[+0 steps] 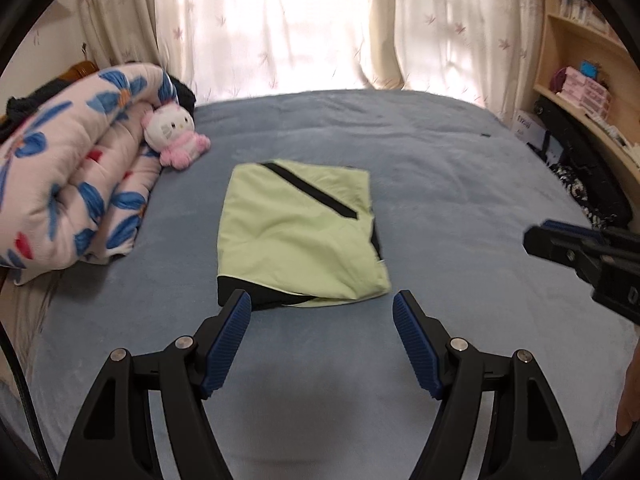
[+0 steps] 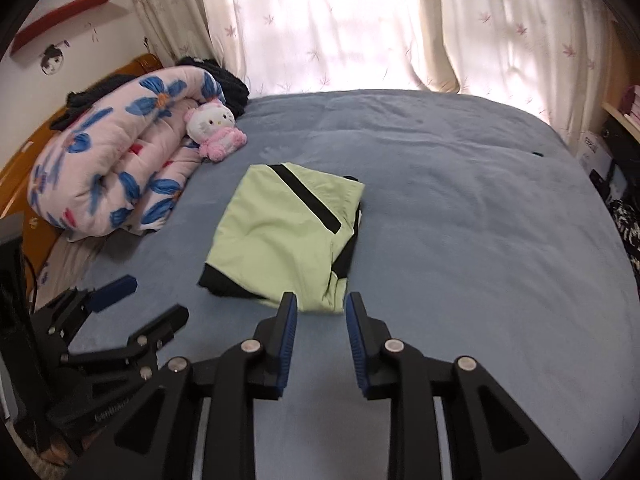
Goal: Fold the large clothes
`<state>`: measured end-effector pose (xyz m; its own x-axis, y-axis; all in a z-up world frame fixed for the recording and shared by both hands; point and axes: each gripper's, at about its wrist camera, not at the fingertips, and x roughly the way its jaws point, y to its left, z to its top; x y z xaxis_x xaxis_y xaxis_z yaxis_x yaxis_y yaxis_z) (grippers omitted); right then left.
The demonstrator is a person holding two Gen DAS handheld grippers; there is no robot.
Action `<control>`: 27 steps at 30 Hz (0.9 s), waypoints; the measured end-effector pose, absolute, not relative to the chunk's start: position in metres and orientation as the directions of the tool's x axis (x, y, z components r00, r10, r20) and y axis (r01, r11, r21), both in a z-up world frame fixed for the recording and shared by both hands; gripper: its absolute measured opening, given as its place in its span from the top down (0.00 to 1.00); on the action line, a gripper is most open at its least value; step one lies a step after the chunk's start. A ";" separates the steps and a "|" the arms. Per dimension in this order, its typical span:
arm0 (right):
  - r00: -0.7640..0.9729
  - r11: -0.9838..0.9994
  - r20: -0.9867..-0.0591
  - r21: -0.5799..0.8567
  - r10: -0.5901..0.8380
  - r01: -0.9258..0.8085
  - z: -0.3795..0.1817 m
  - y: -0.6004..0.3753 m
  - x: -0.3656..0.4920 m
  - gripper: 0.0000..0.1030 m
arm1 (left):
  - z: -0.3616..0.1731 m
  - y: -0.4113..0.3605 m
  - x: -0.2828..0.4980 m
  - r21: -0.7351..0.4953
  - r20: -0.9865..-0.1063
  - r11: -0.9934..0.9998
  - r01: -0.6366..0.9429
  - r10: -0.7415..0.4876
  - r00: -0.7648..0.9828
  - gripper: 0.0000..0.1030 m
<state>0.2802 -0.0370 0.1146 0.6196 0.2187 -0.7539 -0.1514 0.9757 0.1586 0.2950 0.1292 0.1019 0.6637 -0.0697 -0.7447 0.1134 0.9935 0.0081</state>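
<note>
**Folded green garment lies on the bed, both my grippers lifted clear**

Left wrist view: my left gripper (image 1: pixel 322 312) fills the bottom of the picture, its two blue-padded fingers spread wide with nothing between them. Just beyond the tips, toward twelve o'clock, the light green garment (image 1: pixel 298 236) lies folded into a neat rectangle on the blue bed cover (image 1: pixel 460 184), a black stripe slanting across its top and black fabric showing at its near edge. At three o'clock my right gripper (image 1: pixel 536 240) pokes in from the side. At nine o'clock sits a rolled floral quilt (image 1: pixel 72 176), with a small pink and white plush cat (image 1: pixel 172 132) leaning against it at ten o'clock.

Right wrist view: my right gripper (image 2: pixel 321 304) points at the garment's near right corner; its fingers stand a little apart, parallel, pinching nothing. The garment (image 2: pixel 280 236) rests at twelve o'clock, flat and untouched. My left gripper (image 2: pixel 152 300) shows at eight o'clock, spread and empty.

I judge the fold finished or nearly so. To finish well, I should keep both grippers off the cloth so no layer gets dragged open, and if the loose near edge needs tidying, press it down lightly instead of pulling.
</note>
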 end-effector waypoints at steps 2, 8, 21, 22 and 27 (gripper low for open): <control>0.635 0.975 -0.740 0.166 0.222 -0.148 0.134 -0.048 0.249 0.75 | 0.120 0.123 0.271 0.009 -0.734 0.993 0.118 -0.073 0.676 0.30; 0.668 0.973 -0.708 0.182 0.230 -0.143 0.178 -0.077 0.163 0.71 | 0.164 0.096 0.193 0.038 -0.699 0.986 0.165 -0.092 0.710 0.24; 0.650 0.980 -0.735 0.103 0.192 -0.172 0.177 -0.103 0.026 0.59 | 0.159 0.040 0.053 0.005 -0.727 0.975 0.222 -0.149 0.670 0.22; 0.647 0.981 -0.741 0.090 0.181 -0.171 0.166 -0.104 0.018 0.59 | 0.154 0.038 0.049 -0.004 -0.732 0.976 0.218 -0.152 0.664 0.22; 0.625 0.988 -0.768 0.069 0.141 -0.138 0.107 -0.112 -0.005 0.59 | 0.118 0.026 0.026 -0.033 -0.729 0.981 0.190 -0.153 0.667 0.22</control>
<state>-0.0050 -0.1118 0.1070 0.6251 0.1410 -0.7677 -0.1384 0.9880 0.0688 0.0261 0.0263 0.1176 0.6667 -0.1535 -0.7294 0.1900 0.9812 -0.0328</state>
